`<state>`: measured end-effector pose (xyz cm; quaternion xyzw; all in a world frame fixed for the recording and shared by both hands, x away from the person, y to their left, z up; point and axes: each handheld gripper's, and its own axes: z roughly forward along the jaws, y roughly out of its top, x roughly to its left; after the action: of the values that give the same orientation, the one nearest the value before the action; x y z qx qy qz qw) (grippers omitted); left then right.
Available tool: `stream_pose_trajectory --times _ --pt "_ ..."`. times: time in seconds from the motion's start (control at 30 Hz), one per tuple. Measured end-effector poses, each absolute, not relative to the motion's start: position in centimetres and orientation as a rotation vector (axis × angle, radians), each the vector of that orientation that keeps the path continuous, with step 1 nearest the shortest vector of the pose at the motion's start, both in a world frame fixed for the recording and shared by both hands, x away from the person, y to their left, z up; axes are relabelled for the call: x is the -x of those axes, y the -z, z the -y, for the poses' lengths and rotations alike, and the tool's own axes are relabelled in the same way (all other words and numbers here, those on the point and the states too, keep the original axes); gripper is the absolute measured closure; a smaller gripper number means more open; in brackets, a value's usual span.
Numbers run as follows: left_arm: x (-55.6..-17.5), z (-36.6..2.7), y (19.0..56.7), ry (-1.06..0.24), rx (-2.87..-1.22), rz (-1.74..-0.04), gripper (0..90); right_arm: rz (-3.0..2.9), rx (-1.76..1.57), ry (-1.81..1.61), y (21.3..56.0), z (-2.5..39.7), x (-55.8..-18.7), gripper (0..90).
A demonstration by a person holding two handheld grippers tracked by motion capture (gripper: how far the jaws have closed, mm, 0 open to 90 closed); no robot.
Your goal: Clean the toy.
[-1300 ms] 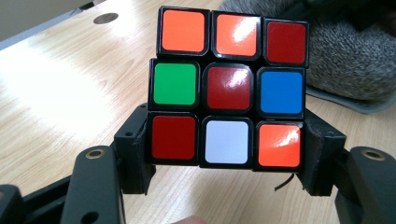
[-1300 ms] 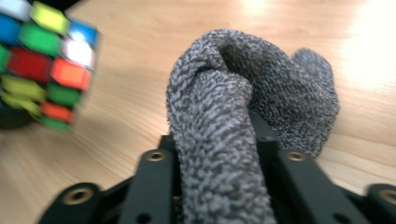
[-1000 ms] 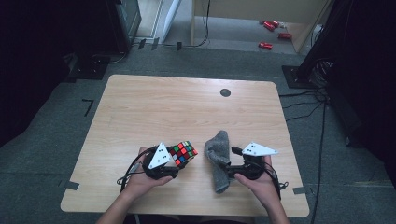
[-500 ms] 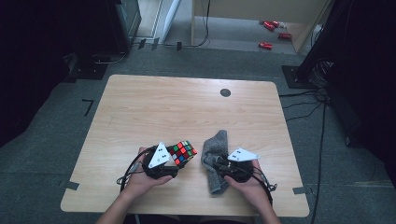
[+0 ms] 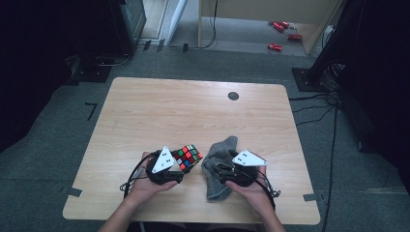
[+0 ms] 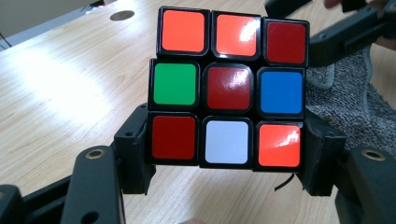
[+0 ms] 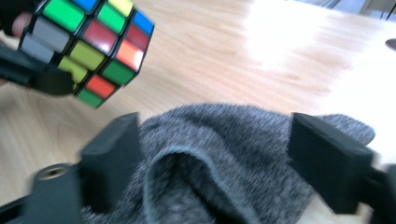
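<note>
A scrambled Rubik's cube (image 5: pixel 189 157) (image 6: pixel 229 88) sits clamped between the jaws of my left gripper (image 5: pixel 183 163) (image 6: pixel 229 156), held just above the wooden table (image 5: pixel 193 111) near its front edge. To its right lies a crumpled grey knitted cloth (image 5: pixel 218 157) (image 7: pixel 224 140). My right gripper (image 5: pixel 221 171) (image 7: pixel 219 156) is down on that cloth, open, with its jaws wide apart on either side of a raised fold. The right gripper view has the cube (image 7: pixel 88 42) at upper left. The left gripper view catches the cloth (image 6: pixel 345 107) at its right edge.
A small black round grommet (image 5: pixel 233 95) sits near the table's far edge. The table's far half is bare wood. On the floor beyond are cables and a few red objects (image 5: pixel 275 47); dark equipment stands at both sides.
My right gripper has moved left onto the grey cloth, and its jaws now straddle the fold. The left gripper and cube have stayed put.
</note>
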<state>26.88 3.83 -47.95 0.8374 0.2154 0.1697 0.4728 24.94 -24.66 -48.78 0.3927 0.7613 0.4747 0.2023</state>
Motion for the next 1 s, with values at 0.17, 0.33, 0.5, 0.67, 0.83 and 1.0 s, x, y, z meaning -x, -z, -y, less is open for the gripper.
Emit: stream_pose_trajectory --times 0.17,0.33,0.5,0.67,0.83,1.0 --pt "-26.7 -3.6 47.9 -0.406 -2.050 -0.516 34.8 -2.218 -1.159 -1.174 50.9 23.7 -27.0 4.1" --pt "-26.7 -3.5 48.0 -0.401 -2.054 -0.510 34.8 -2.260 -1.186 -1.050 52.2 23.0 -27.4 5.4" --pt "-26.6 -3.5 48.0 -0.400 -2.051 -0.500 34.8 -2.284 -1.206 -1.026 52.3 22.9 -27.6 9.2" --pt "-26.5 -3.5 48.0 -0.385 -2.043 -0.497 34.8 -2.278 -1.179 -1.086 52.2 23.5 -27.1 41.9" --pt "-26.5 -3.4 48.0 -0.386 -2.046 -0.489 34.8 -2.232 -1.214 -1.091 52.2 23.9 -26.7 61.8" --pt "-26.6 -3.4 48.1 -0.390 -2.051 -0.487 34.8 -2.152 -1.206 -1.161 51.0 24.1 -25.9 68.8"
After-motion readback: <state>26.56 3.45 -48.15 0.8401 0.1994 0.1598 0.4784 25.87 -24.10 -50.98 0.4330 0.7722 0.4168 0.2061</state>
